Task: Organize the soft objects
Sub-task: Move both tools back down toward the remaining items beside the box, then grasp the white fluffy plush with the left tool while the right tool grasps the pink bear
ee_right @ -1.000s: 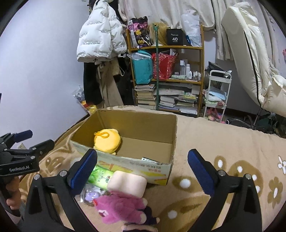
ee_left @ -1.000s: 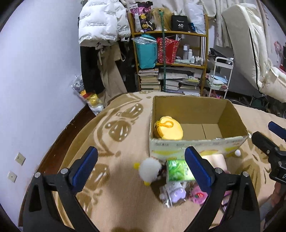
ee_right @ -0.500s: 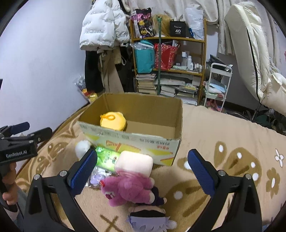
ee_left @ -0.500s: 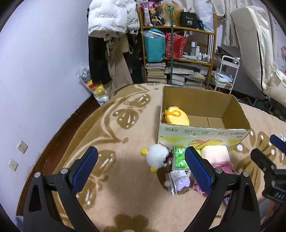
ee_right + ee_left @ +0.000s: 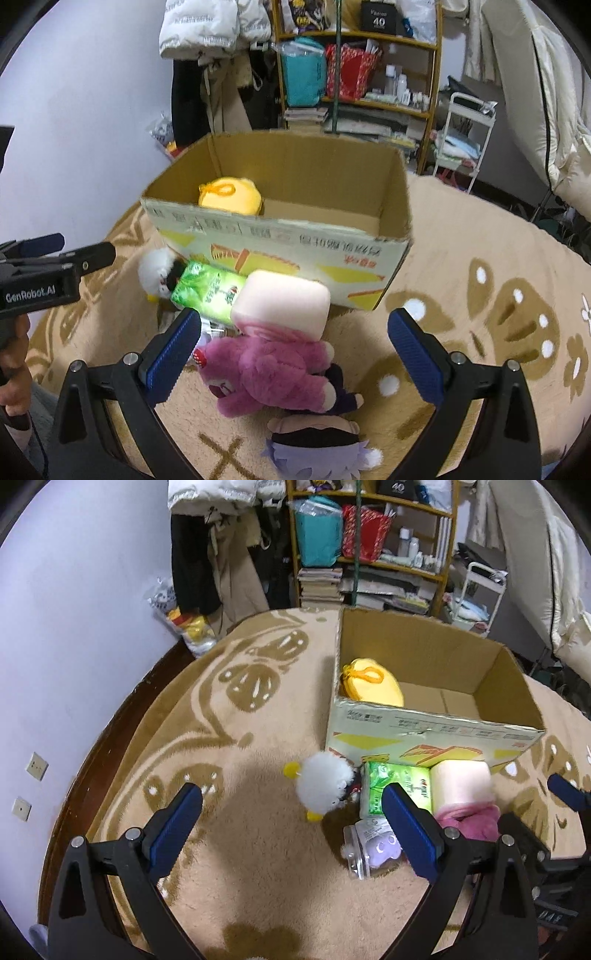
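An open cardboard box (image 5: 436,731) (image 5: 280,240) stands on the carpet with a yellow plush (image 5: 371,681) (image 5: 231,195) inside at its left. In front of it lie a white fluffy toy (image 5: 323,786) (image 5: 157,267), a green tissue pack (image 5: 397,788) (image 5: 208,290), a pink foam block (image 5: 461,781) (image 5: 282,304), a magenta plush bear (image 5: 269,369), a purple-haired doll (image 5: 317,448) and a clear bag with a lilac toy (image 5: 373,849). My left gripper (image 5: 291,830) is open above the carpet near the white toy. My right gripper (image 5: 293,354) is open over the magenta bear.
A beige patterned carpet (image 5: 229,716) covers the floor. A bookshelf (image 5: 369,554) with bags and books, hanging coats (image 5: 207,554), a white trolley (image 5: 465,136) and a cream recliner (image 5: 546,110) stand behind the box. A wall (image 5: 74,627) is at the left.
Both grippers have moved back and up from the box, and tilted down toward the toys. The pile in front of the box now shows fully. Both stay open.
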`<state>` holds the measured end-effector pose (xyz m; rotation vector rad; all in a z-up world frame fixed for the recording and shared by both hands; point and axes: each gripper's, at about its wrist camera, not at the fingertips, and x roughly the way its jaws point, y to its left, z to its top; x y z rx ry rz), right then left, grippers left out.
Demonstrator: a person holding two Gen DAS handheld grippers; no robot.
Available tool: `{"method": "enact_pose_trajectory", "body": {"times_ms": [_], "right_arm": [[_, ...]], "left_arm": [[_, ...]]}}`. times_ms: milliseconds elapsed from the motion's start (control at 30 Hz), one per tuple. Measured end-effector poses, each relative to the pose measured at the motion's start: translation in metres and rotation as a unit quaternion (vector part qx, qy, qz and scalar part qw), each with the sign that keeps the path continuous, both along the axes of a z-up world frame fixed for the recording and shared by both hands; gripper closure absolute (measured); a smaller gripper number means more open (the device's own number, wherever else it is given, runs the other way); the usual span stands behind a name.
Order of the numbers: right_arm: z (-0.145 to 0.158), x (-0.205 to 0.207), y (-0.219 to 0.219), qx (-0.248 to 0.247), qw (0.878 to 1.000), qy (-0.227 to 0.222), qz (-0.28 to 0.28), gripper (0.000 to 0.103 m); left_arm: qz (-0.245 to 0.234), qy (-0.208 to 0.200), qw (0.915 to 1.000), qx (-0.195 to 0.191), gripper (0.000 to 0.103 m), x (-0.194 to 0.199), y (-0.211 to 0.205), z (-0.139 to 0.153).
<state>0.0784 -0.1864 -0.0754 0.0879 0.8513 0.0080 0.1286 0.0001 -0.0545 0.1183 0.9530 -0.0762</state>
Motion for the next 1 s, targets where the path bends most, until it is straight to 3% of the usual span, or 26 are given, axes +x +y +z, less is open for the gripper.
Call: {"method": "enact_pose_trajectory", "body": {"times_ms": [267, 467, 733, 900, 1000], "right_arm": [[-0.025, 0.016, 0.008, -0.001, 0.999, 0.044, 0.015, 0.0], [-0.04, 0.021, 0.014, -0.033, 0.997, 0.069, 0.022, 0.0], [-0.052, 0.017, 0.004, 0.013, 0.994, 0.111, 0.01, 0.0], [-0.064, 0.017, -0.015, 0.068, 0.988, 0.137, -0.006, 0.0], [-0.067, 0.018, -0.017, 0.068, 0.988, 0.141, -0.003, 0.0]], "left_arm": [[0.001, 0.04, 0.9992, 0.006, 0.006, 0.023, -0.007, -0.029], [-0.005, 0.066, 0.9978, -0.003, 0.006, 0.034, -0.01, -0.044], [-0.01, 0.088, 0.996, -0.014, 0.006, 0.048, -0.009, -0.062], [-0.008, 0.1, 0.9945, -0.032, 0.006, 0.056, -0.004, -0.072], [-0.006, 0.107, 0.9936, -0.034, 0.007, 0.062, -0.002, -0.078]]}}
